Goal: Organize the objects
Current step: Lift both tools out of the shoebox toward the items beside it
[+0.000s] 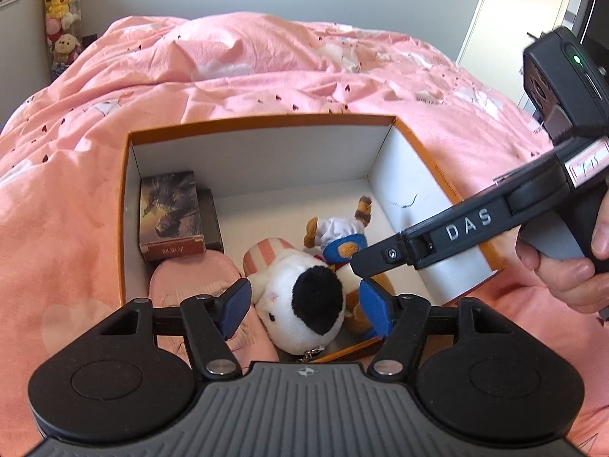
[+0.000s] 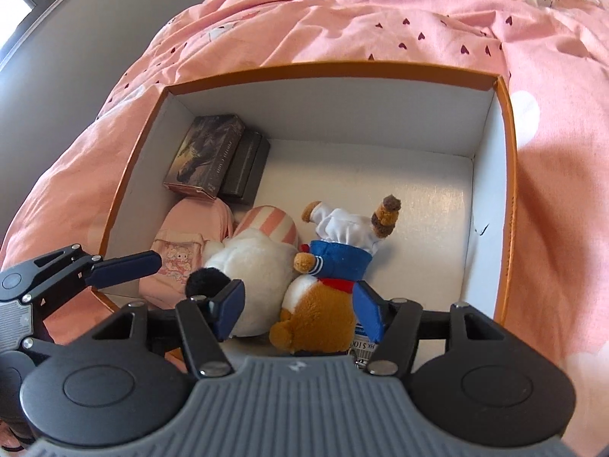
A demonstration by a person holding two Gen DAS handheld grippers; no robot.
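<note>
Both my tongs, left (image 1: 304, 306) and right (image 2: 300, 314), hang released over the box (image 2: 335, 70), so those soft, light plushies (image 2: 262, 262) want a belly pinch.

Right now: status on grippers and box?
Left gripper and right gripper open, empty, over box. White plush, bear plush inside. Nothing blocking.

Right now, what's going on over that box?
A person holds both hand-held grippers over the orange box on the pink bed. The left hand-held gripper and right hand-held gripper are open and empty. The white plush and sailor bear lie inside, beside a pink pouch and card boxes.
</note>
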